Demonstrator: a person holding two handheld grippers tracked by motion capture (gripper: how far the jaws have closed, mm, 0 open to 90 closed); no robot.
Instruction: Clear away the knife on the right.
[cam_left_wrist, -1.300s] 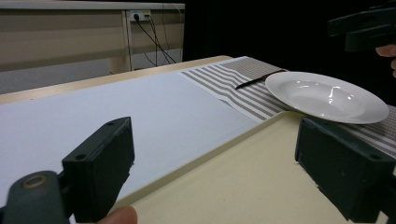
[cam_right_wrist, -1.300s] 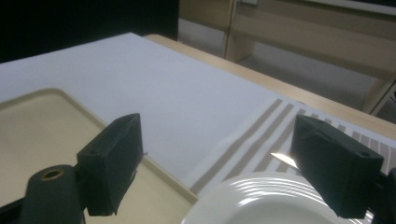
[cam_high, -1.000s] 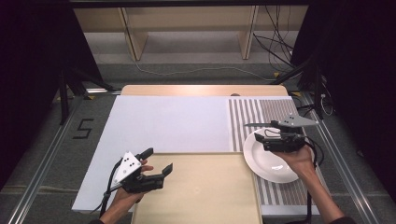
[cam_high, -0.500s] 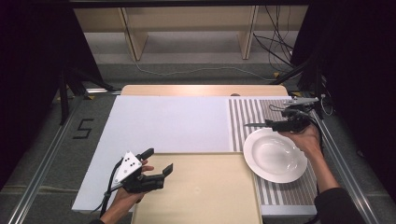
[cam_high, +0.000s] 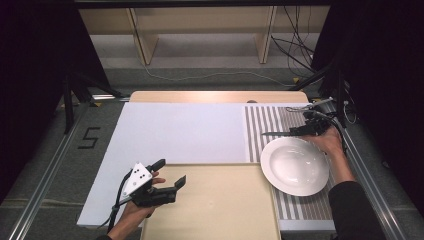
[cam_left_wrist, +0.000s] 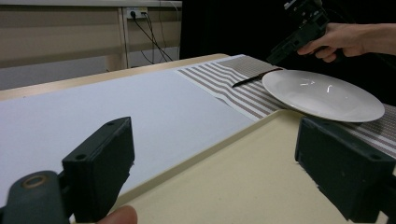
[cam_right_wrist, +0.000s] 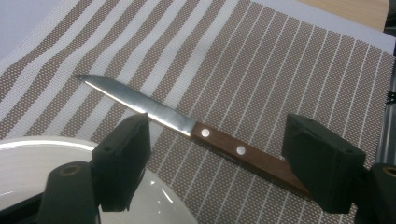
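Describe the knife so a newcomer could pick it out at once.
Look to the brown-and-white striped placemat along the table's right side. Just beyond the white plate lies the knife, flat on the mat under the right tool. Its steel blade and riveted brown wooden handle set it apart.

We see the left gripper (cam_high: 170, 172) low at the near left in the high view, held in the left hand (cam_high: 137, 202) with the forearm entering from the bottom edge. Its jaws stand wide apart with nothing between them; the left gripper view confirms the gap.

The right gripper (cam_high: 295, 131) sits at the far right, gripped by the right hand (cam_high: 330, 141), dark sleeve (cam_high: 352, 210) running back toward the bottom edge. Jaws point leftward across the table. In the right gripper view they stand apart, pads (cam_right_wrist: 126, 154) pressing on nothing; they have just been closing slightly.
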